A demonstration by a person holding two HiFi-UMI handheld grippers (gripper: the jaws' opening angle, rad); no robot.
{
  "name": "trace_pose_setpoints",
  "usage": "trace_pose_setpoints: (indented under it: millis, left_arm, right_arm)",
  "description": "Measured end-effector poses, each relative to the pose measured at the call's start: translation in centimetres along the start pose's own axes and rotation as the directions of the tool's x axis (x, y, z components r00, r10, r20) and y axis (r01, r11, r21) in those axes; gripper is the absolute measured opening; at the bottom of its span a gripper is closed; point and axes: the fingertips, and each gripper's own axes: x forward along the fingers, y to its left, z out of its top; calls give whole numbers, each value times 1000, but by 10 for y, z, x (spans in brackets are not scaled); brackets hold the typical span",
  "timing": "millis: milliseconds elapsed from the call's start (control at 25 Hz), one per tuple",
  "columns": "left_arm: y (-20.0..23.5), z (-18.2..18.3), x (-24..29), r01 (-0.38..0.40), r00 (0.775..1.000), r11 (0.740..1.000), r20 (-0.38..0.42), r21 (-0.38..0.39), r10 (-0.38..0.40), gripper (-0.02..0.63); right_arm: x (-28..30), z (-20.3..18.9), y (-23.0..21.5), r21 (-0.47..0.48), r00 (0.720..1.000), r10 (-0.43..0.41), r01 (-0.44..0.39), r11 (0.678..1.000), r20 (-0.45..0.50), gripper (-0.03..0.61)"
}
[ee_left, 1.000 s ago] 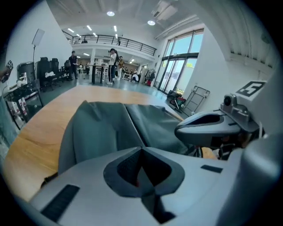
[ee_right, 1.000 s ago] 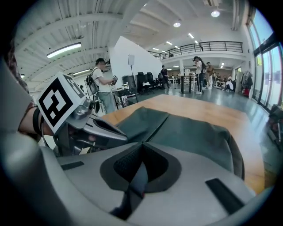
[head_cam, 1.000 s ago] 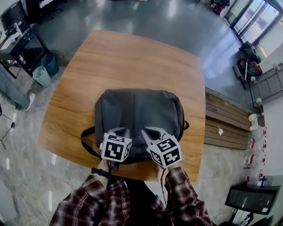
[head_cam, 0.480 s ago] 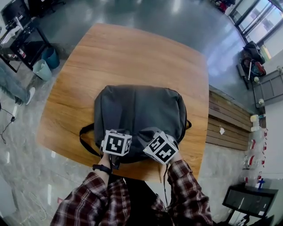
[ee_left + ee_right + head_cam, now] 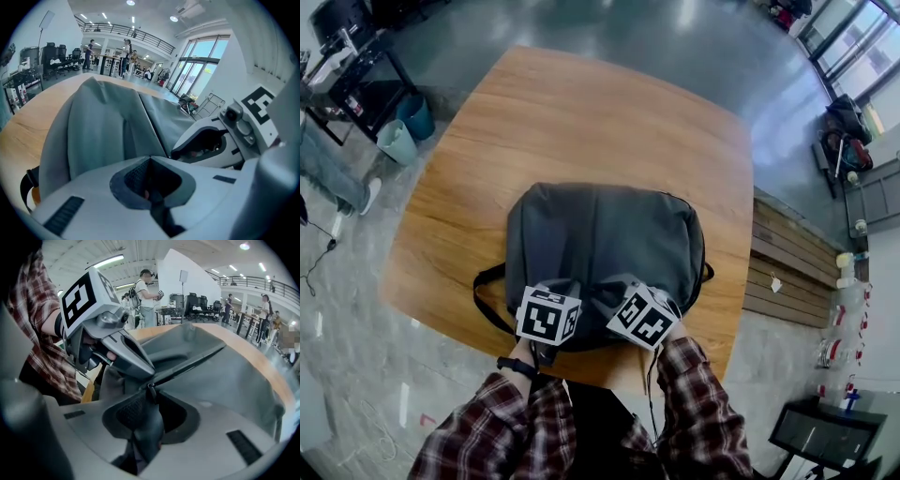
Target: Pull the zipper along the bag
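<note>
A dark grey backpack [image 5: 600, 244] lies flat on the wooden table [image 5: 581, 112], its near edge towards me. My left gripper [image 5: 561, 286] is at that near edge, shut on a raised fold of the bag's fabric [image 5: 108, 126]. My right gripper [image 5: 617, 289] is close beside it, turned leftward and shut on the dark zipper pull [image 5: 151, 392]. From the pull, the zipper line [image 5: 187, 364] runs away along the bag. The left gripper view shows its jaws [image 5: 150, 161] pressed together and the right gripper [image 5: 220, 140] just to its right. The left gripper [image 5: 110, 345] shows in the right gripper view.
A black strap loop [image 5: 485, 302] sticks out of the bag's left side near the table's front edge. Bare tabletop lies beyond and left of the bag. A slatted wooden bench [image 5: 787, 272] stands right of the table, and two bins [image 5: 398, 136] stand on the floor at left.
A second ago both grippers stood with jaws spread just above the bag's near edge. They have since come down and shut on it, and the right one has swung leftward.
</note>
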Motion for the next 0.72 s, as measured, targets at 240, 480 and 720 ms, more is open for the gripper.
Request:
trace_pose_setpoints:
  millis: [240, 480, 720]
  left_arm:
    - [-2, -2, 1, -12, 999, 999, 33, 34, 11, 8]
    - [-2, -4, 4, -29, 1000, 998, 15, 64, 28, 8]
    - [-3, -6, 8, -13, 1000, 999, -9, 53, 13, 8]
  right_arm:
    - [6, -3, 0, 1, 999, -38, 38, 999, 0, 38]
    - [-2, 2, -3, 138, 993, -47, 32, 990, 107, 26]
    - [-6, 3, -8, 297, 986, -58, 8, 955, 158, 14]
